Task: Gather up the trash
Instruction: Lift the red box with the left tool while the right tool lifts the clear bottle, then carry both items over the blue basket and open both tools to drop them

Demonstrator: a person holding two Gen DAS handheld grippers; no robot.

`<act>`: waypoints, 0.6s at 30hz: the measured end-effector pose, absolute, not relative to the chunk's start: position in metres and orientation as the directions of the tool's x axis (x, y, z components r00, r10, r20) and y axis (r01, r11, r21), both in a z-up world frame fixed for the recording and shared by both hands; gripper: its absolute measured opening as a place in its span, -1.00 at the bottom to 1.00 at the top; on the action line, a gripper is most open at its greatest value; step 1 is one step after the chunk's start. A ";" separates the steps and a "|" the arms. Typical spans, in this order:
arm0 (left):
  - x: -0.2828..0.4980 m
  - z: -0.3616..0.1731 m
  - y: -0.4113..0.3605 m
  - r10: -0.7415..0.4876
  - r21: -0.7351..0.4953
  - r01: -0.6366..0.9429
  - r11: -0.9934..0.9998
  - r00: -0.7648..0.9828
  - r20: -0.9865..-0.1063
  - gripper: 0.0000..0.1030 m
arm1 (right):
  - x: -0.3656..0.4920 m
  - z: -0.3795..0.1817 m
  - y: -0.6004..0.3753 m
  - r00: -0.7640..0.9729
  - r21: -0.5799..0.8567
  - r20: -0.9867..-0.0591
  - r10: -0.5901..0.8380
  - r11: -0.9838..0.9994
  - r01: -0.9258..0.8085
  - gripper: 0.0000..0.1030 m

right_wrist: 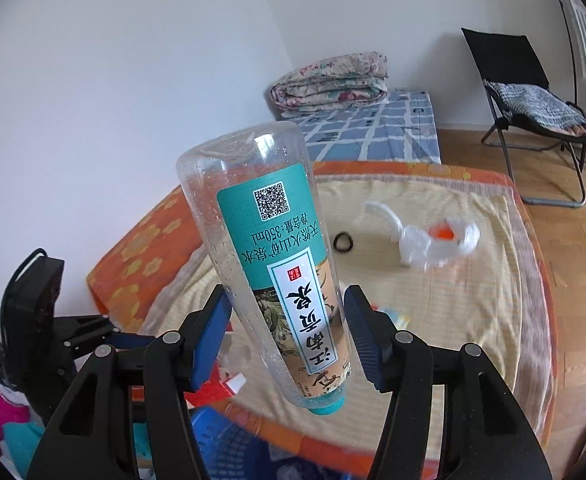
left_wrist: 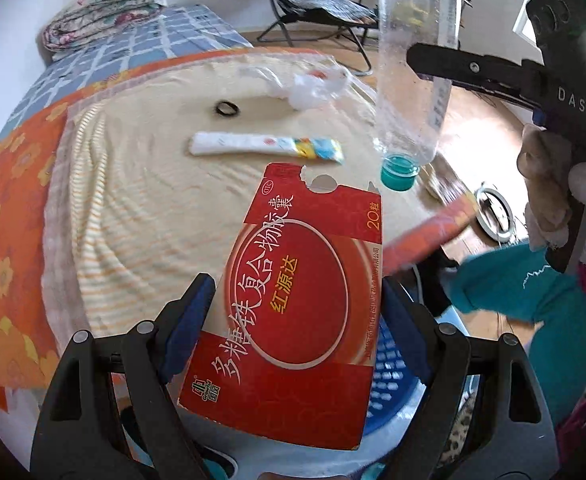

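Nearest the left wrist camera, the red medicine box (left_wrist: 293, 304) sits clamped between the blue pads of the left gripper (left_wrist: 297, 320), whose jaws stand wide across its width; the box's torn flap points away toward the bed. Under the gripper lies the rim of a blue plastic basket (left_wrist: 393, 392). The right gripper (right_wrist: 289, 332) has its pads pressed to either side of a clear water bottle (right_wrist: 277, 264), held upside down with the teal cap (right_wrist: 327, 408) lowest and its base raised toward the wall. Beyond both, on the yellow striped blanket (left_wrist: 133, 208), lie a flat white wrapper (left_wrist: 265, 148), a black hair tie (left_wrist: 227, 109) and a crumpled white plastic bag (right_wrist: 433, 240). Farther off are a folded floral quilt (right_wrist: 333, 80) and a black folding chair (right_wrist: 533, 112).
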State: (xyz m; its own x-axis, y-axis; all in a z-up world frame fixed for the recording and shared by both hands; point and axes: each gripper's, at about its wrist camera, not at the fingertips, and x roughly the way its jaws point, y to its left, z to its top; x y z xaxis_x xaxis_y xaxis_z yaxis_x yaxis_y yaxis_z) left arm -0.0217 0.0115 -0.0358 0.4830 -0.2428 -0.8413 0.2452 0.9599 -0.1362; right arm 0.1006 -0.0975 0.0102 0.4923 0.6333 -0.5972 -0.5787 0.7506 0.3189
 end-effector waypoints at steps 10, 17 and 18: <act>-0.057 -0.076 -0.019 -0.233 -0.114 0.313 0.943 0.374 -0.898 0.65 | 0.059 -0.022 -0.109 0.440 0.361 -0.638 0.632 0.750 -0.555 0.12; -0.070 -0.096 -0.033 -0.215 -0.093 0.356 0.930 0.321 -0.922 0.65 | 0.038 -0.045 -0.106 0.411 0.364 -0.668 0.621 0.754 -0.547 0.12; -0.071 -0.099 -0.033 -0.215 -0.095 0.357 0.929 0.313 -0.925 0.65 | 0.035 -0.047 -0.106 0.408 0.365 -0.670 0.619 0.754 -0.546 0.12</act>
